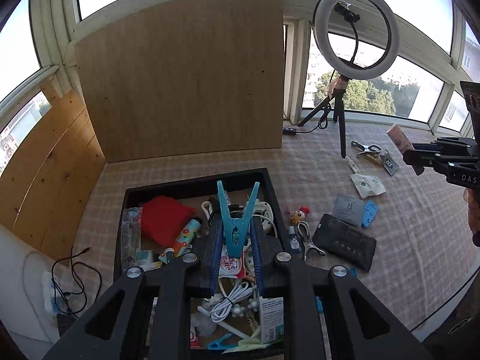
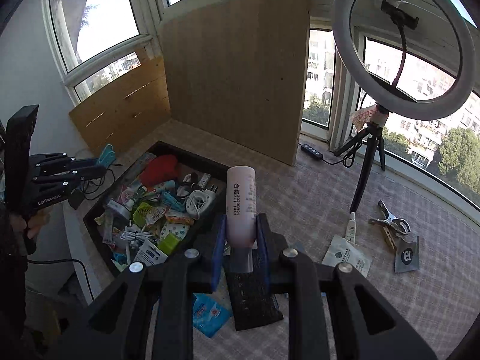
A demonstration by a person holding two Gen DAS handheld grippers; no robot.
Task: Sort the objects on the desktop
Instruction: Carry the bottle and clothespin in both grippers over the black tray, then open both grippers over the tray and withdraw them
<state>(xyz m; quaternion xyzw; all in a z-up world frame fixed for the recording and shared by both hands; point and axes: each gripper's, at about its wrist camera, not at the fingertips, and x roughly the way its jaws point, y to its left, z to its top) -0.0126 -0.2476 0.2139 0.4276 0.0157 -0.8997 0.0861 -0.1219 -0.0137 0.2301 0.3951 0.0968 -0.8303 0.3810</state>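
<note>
My left gripper [image 1: 237, 240] is shut on a blue clothes peg [image 1: 237, 216], whose two prongs stick up above the black tray [image 1: 270, 192]. The tray is full of small items: a red cloth [image 1: 165, 219], a white cable [image 1: 231, 300], packets. My right gripper [image 2: 240, 240] is shut on a pale pink tube [image 2: 241, 204] that points upward, printed with dark characters. It hangs over the checked cloth just right of the tray [image 2: 192, 156]. The left gripper [image 2: 90, 165] with the peg also shows at the left of the right wrist view, and the right gripper [image 1: 420, 156] with the tube at the right of the left wrist view.
A ring light on a tripod [image 2: 369, 156] stands at the right. On the cloth lie a metal clip [image 2: 390, 222], white sachet [image 2: 348, 255], grey sachet [image 2: 406, 255], black pouch [image 1: 345, 240] and blue wipes pack [image 2: 210, 315]. A wooden board [image 1: 180, 90] stands behind the tray.
</note>
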